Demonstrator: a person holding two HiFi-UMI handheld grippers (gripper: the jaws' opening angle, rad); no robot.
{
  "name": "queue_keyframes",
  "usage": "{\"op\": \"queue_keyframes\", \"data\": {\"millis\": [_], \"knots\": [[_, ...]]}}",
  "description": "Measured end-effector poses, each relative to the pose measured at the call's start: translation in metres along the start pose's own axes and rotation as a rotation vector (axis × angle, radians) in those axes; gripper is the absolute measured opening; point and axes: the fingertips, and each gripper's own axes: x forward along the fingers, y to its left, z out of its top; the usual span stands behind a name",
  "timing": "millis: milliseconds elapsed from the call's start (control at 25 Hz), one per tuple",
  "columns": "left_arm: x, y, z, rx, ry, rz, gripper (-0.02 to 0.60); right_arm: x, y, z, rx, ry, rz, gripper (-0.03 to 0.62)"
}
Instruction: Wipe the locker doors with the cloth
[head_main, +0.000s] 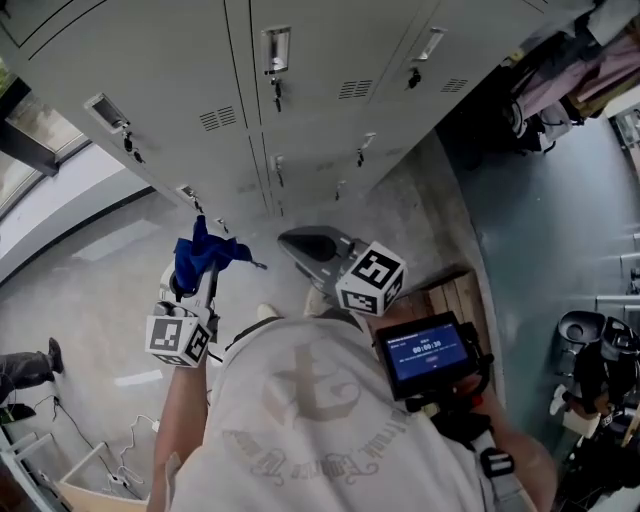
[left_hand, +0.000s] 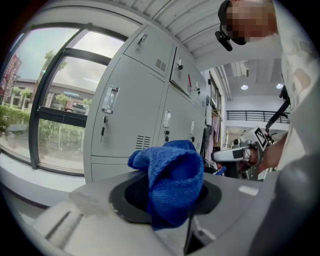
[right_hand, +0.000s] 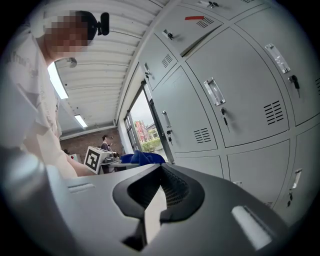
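- Left gripper (head_main: 203, 278) is clamped on the blue cloth (left_hand: 174, 182); the cloth is bunched up and stands out past the jaw tips, held in the air in front of the locker doors (head_main: 180, 80), apart from them; no wiping contact yet
- Right gripper (right_hand: 159, 190) has its jaws together with nothing between them; it points at the lower doors beside the left one, idle
- Risk: only part of the wad looks pinched, so dragging it across a door under pressure could pull it loose; it would then drop to the floor (head_main: 100, 260)
- Risk: loose folds could catch on a key (head_main: 277, 95) or a handle (head_main: 275, 48) sticking out of a door; a sideways stroke over them is the likely cause; the cloth could get yanked or the key knocked
- Risk: if the wad folds back under a push, the hard jaw tips could meet the painted metal and scrape it; pressing too square-on would do it
- Risk: the right gripper sits near the lower doors and could bump them when the body leans in to wipe
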Motion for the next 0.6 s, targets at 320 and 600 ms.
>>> {"op": "queue_keyframes", "data": {"millis": [320, 600], "knots": [[-0.007, 0.003, -0.006, 0.0, 0.011, -0.058, 0.152, 0.001, 0.015, -0.005, 0.004, -0.003, -0.06, 0.003], [-0.018, 0.005, -0.003, 0.005, 0.006, -0.078, 0.153, 0.005, 0.027, -0.007, 0.004, -0.005, -0.081, 0.003]]}}
